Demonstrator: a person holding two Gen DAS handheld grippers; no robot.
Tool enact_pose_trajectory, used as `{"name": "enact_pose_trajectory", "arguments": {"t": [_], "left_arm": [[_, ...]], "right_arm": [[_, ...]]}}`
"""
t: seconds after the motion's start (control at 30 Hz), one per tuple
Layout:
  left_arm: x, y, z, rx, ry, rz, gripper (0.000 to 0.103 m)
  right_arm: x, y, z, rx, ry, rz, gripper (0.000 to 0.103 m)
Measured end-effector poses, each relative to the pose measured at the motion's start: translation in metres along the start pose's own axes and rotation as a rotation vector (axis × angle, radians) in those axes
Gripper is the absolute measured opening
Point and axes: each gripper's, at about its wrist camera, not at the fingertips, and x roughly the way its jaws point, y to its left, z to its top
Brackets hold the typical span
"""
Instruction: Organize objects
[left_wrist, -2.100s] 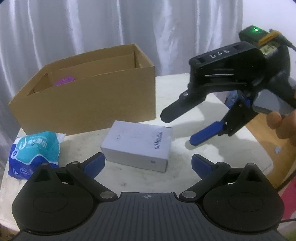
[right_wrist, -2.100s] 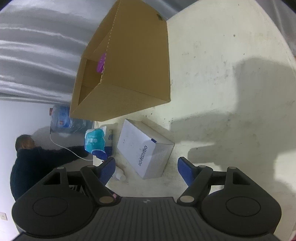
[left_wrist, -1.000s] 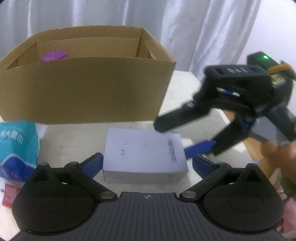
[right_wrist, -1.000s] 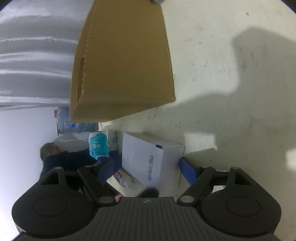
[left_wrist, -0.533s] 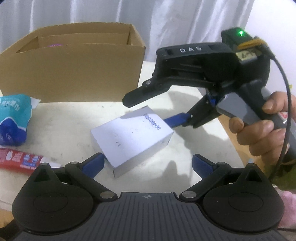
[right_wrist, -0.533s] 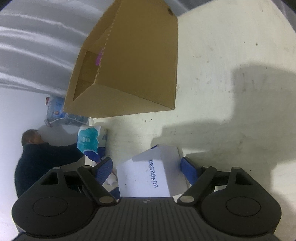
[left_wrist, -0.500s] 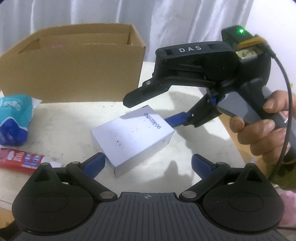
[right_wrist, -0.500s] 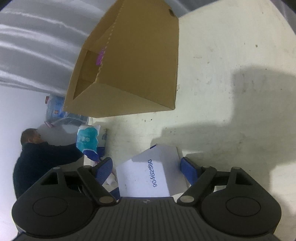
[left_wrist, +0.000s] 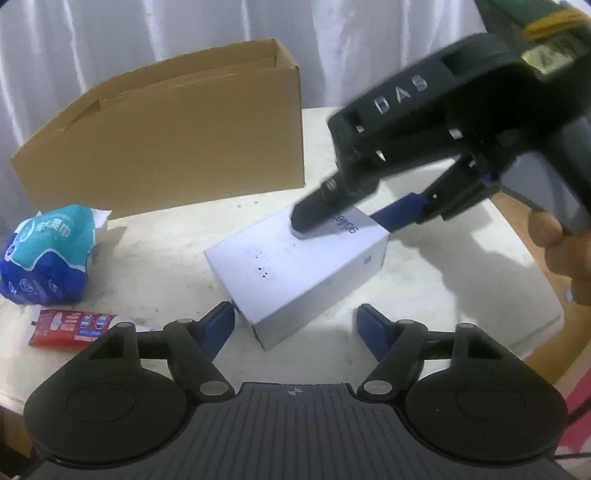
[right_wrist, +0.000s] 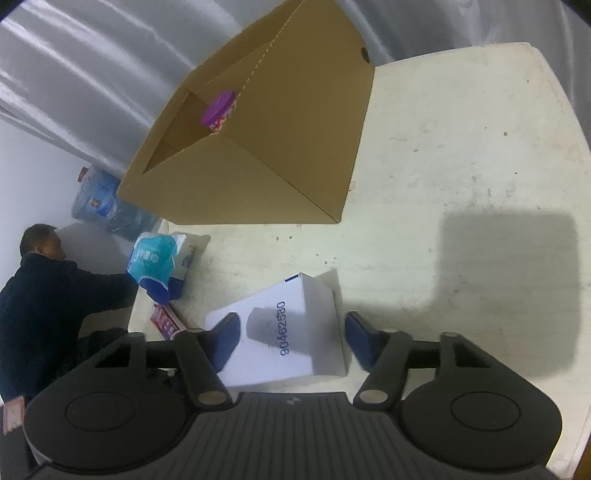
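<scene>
In the left wrist view, the left gripper (left_wrist: 295, 325) hovers low over a pale round table (left_wrist: 436, 280) with its blue-padded fingers (left_wrist: 218, 323) spread wide and nothing between them; the near corner of a white carton (left_wrist: 295, 269) lies just ahead of the left pad. The carton sits skewed on the tabletop, printed digits on its far end. The right gripper (left_wrist: 343, 218) comes in from the right, held by a hand (left_wrist: 557, 254), and straddles the carton's far end: one black finger lies over the top face, the blue-padded one runs along the far side. Whether it presses on the carton cannot be told from here. Behind stands an open cardboard box (left_wrist: 166, 144), with a blue and teal tissue pack (left_wrist: 48, 254) to the left and a red sachet (left_wrist: 70, 326) in front of that pack. In the right wrist view, the right gripper (right_wrist: 291, 332) has its pads on either side of the white carton (right_wrist: 280, 332), the left pad at the carton's edge and the right pad with a thin gap beside it, so the fingers stand wide and a firm hold is not shown. The cardboard box (right_wrist: 295, 140) lies beyond, a purple-lidded container (right_wrist: 218, 110) inside it. The tissue pack (right_wrist: 159, 258) and the red sachet (right_wrist: 164, 321) lie at the table's left edge, and a person in dark clothes (right_wrist: 44, 295) is past the table.
</scene>
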Motion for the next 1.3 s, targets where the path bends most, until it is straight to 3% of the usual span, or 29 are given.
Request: {"name": "enact_pose_trajectory", "arguments": {"t": [0.43, 1.3], "left_arm": [[-0.002, -0.004, 0.004, -0.055, 0.011, -0.007, 0.071], [-0.013, -0.023, 0.001, -0.032, 0.058, -0.065, 0.072]], "right_arm": [[0.001, 0.006, -0.005, -0.023, -0.017, -0.032, 0.059], [-0.013, 0.0, -0.015, -0.024, 0.0, -0.068, 0.059]]}}
